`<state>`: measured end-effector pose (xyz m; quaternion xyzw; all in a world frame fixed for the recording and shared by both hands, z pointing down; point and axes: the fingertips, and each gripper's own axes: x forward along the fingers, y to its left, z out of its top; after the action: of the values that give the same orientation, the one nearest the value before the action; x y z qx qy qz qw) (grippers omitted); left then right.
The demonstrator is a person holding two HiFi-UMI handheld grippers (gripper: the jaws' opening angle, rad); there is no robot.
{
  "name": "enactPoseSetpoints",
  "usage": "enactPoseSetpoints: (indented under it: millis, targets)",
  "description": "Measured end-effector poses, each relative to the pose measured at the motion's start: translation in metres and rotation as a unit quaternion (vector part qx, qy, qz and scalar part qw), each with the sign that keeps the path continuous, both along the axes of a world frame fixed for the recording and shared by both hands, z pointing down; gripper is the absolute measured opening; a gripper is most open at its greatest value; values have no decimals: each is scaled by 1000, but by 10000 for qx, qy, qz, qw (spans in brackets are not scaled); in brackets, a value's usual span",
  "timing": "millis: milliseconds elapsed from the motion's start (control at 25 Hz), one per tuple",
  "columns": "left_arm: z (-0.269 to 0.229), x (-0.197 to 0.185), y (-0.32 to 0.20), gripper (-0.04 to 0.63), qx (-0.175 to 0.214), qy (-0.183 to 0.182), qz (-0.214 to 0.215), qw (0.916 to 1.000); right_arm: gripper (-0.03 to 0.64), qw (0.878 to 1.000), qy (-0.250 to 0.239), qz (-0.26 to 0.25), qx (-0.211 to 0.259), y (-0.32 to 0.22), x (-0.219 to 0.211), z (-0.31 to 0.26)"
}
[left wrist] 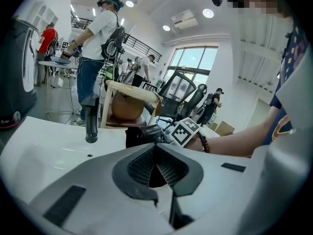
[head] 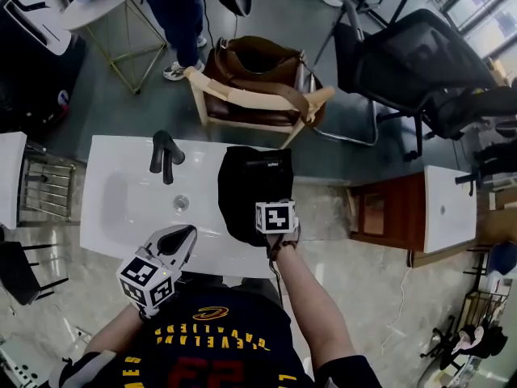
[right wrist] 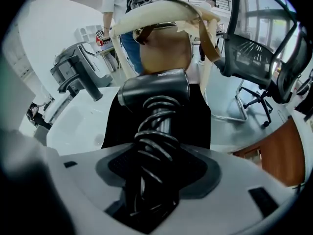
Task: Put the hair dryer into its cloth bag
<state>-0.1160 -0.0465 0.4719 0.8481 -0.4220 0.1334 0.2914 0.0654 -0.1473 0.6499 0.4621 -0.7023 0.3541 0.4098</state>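
Note:
A black cloth bag [head: 242,200] lies flat on the white counter [head: 121,156], to the right of the basin. The black hair dryer [right wrist: 156,89] rests on the bag [right wrist: 195,126], its cord coiled round the handle [right wrist: 157,131]. My right gripper [head: 269,207] points steeply down over the bag's near end. Its jaws stand open on either side of the corded handle, with gaps at both sides. My left gripper [head: 184,237] is shut and empty over the counter's front edge, left of the bag. In the left gripper view, the left gripper [left wrist: 156,166] faces the bag [left wrist: 139,136].
A black faucet [head: 164,156] stands behind the basin with its drain [head: 181,203]. Behind the counter is a wooden chair holding a brown bag [head: 258,75]. A black office chair [head: 420,63] and a wooden cabinet [head: 388,212] are at the right. A person [head: 182,14] stands beyond.

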Motion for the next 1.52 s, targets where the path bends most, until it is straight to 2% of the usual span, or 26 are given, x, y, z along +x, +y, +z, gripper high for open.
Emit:
enactPoseSetpoints:
  millis: [200, 360, 480, 600, 720, 920, 1040, 1160, 1240, 1360, 1400, 1440, 1520]
  targets:
    - [0, 9, -10, 5, 3, 13, 250, 9997, 242, 9999, 32, -74, -98, -2, 2, 0]
    - [-4, 24, -13, 5, 119, 23, 511, 9986, 241, 9996, -283, -39, -51, 1, 9, -3]
    - [2, 43, -2, 5, 208, 26, 1051, 9942, 239, 9976, -664, 187, 70, 8, 13, -11]
    - [16, 68, 12, 8, 401, -23, 1803, 9828, 238, 9936, -1052, 387, 141, 16, 18, -26]
    - [51, 87, 19, 77, 540, -618, 2543, 9636, 238, 9914, -1216, 368, 313, 29, 26, -50]
    - [127, 113, 32, 81, 382, -1774, 3775, 9081, 238, 9859, -1526, 477, 491, 68, 44, -84]
    - [152, 122, 35, 103, 342, -2152, 4130, 8842, 238, 9816, -1723, 647, 501, 95, 51, -97]
    - [161, 135, 42, 118, 453, -2397, 4351, 8667, 238, 9782, -1848, 825, 466, 123, 61, -104]
    - [167, 140, 41, 117, 492, -2563, 4307, 8639, 238, 9765, -1888, 944, 434, 142, 69, -105]
    - [174, 142, 36, 116, 373, -2674, 4178, 8675, 238, 9743, -1920, 1126, 338, 168, 79, -100]
    - [176, 142, 35, 93, 302, -2683, 4185, 8671, 238, 9737, -1926, 1182, 294, 176, 82, -98]
    - [176, 142, 35, 9, 239, -2659, 4211, 8668, 238, 9733, -1925, 1228, 247, 183, 84, -95]
    - [170, 144, 35, 9, 123, -2428, 4256, 8717, 238, 9732, -1905, 1280, 164, 196, 88, -89]
